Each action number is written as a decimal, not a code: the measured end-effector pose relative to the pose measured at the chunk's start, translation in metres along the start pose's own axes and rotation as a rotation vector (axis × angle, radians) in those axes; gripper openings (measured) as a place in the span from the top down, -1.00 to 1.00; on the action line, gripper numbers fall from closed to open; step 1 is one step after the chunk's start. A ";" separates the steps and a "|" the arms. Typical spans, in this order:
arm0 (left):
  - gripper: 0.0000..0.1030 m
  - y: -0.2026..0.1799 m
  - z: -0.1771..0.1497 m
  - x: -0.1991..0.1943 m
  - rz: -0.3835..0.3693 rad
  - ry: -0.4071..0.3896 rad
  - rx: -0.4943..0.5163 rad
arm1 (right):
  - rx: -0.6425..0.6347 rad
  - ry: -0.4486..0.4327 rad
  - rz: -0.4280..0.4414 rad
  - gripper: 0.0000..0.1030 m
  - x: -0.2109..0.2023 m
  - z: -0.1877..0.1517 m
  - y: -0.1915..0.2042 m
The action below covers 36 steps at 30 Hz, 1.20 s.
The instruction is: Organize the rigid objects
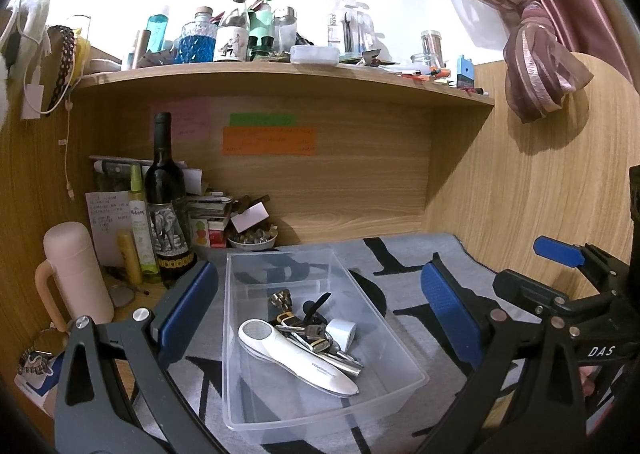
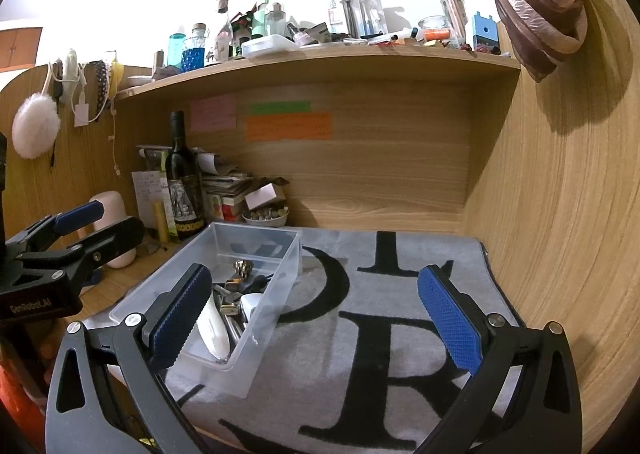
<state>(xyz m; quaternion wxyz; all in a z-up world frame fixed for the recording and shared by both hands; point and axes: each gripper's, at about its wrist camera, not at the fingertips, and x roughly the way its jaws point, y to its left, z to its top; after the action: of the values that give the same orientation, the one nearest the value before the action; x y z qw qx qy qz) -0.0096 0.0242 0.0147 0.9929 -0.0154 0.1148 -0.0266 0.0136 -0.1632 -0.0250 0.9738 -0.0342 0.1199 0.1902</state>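
— Where is room to pass?
— Lower right of the right wrist frame: bare grey mat (image 2: 400, 294) beside the clear bin (image 2: 280, 254).
— And obstacles?
— Wine bottle (image 2: 182, 178) and pink flask (image 1: 76, 274) crowd the left; wooden wall (image 2: 560, 214) closes the right.

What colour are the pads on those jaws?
Blue, with a fine bumpy texture, set on black arms. The right gripper's pads show it best in the right wrist view.

A clear plastic bin (image 1: 316, 338) sits on a grey mat (image 2: 360, 334) with black letters; the white handheld device (image 1: 296, 358) lies inside the bin.
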 end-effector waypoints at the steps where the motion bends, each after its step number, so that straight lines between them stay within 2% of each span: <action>1: -1.00 0.000 0.000 0.000 0.000 0.001 -0.002 | 0.000 0.001 -0.001 -1.00 0.000 0.000 0.000; 36: -1.00 0.007 -0.002 0.003 0.000 0.024 -0.028 | -0.004 0.003 0.007 -1.00 0.002 -0.001 0.007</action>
<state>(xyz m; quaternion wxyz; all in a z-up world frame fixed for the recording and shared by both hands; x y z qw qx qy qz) -0.0066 0.0308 0.0122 0.9911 -0.0288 0.1272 -0.0254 0.0127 -0.1562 -0.0263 0.9729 -0.0360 0.1213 0.1938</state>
